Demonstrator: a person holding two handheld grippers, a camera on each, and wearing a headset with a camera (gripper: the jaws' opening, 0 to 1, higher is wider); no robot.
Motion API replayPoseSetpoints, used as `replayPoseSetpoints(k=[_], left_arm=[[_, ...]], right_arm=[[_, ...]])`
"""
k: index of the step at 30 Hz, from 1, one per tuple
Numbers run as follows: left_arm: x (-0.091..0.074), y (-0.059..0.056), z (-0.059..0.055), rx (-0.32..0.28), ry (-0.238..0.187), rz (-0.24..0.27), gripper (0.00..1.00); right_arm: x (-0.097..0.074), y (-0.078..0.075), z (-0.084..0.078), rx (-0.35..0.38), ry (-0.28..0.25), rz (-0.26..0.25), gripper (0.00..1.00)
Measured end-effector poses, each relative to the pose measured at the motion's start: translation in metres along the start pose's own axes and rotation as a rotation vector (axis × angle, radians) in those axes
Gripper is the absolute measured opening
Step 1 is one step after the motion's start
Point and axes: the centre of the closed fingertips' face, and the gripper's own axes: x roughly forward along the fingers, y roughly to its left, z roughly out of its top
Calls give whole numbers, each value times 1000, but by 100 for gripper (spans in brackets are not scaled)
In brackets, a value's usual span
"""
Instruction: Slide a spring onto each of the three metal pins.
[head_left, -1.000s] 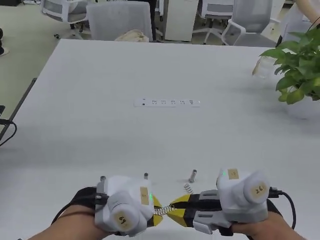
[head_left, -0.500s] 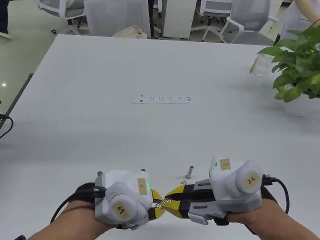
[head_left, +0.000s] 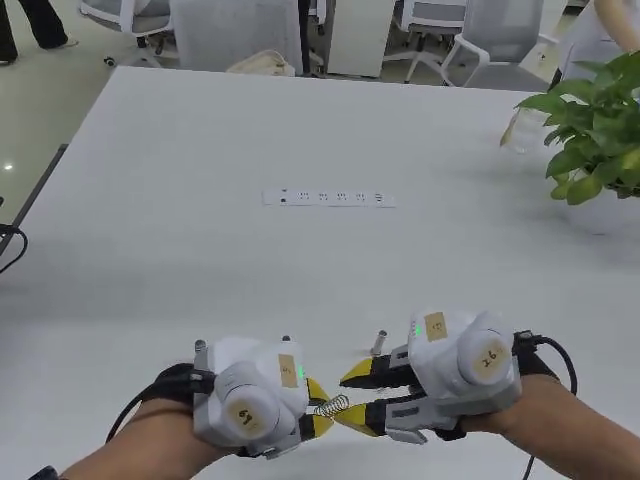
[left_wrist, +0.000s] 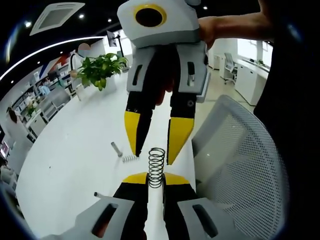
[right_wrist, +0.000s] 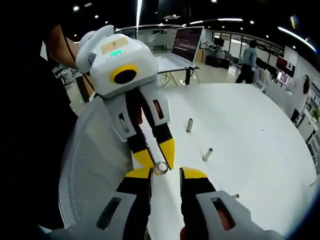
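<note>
Left gripper (head_left: 318, 420) is clamped on the near end of a spring (head_left: 332, 406), holding it level above the front edge of the worktop (head_left: 200, 250) with the coils poking out toward the other hand. In the left gripper view the spring rises straight from between its closed jaws. Moving right, the right gripper (head_left: 350, 397) faces it nose to nose. A moment ago its yellow jaws were pinched on the spring's free end; now they stand apart, one on each side of the coils, and seem to hold nothing. We read this as a handover or re-grip, with the spring left wholly to the left gripper.

Further right, in the right gripper view, the three pins (right_wrist: 207, 154) stand on the worktop beyond the hands, spaced apart. We cannot tell whether any already carries a spring. A second spring (left_wrist: 129, 158) lies flat just beside one pin. Threading the held spring looks like the next step, so it must be turned end-down and lined up over a pin top.
</note>
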Motion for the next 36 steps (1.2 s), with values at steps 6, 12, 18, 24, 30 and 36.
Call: replayPoseSetpoints(k=[6,12,18,24,30,36], left_arm=[[0,-2,0,3,3,-6,2],[5,-13,-1,20,11,-35,2],[8,-15,0,17,9,-44,2],[9,-14,2,12,5,-45,2],[9,-14,2,15,6,-46,2],[7,-14,0,14,12,-50,2]], right_arm=[[2,4,-4,-47,41,22,19],[2,8,-9,-101,84,49,19],[2,10,-14,-146,125,67,18],[4,13,-11,-170,125,80,15],[7,14,-10,-196,132,94,13],[9,17,-11,-209,137,104,9]])
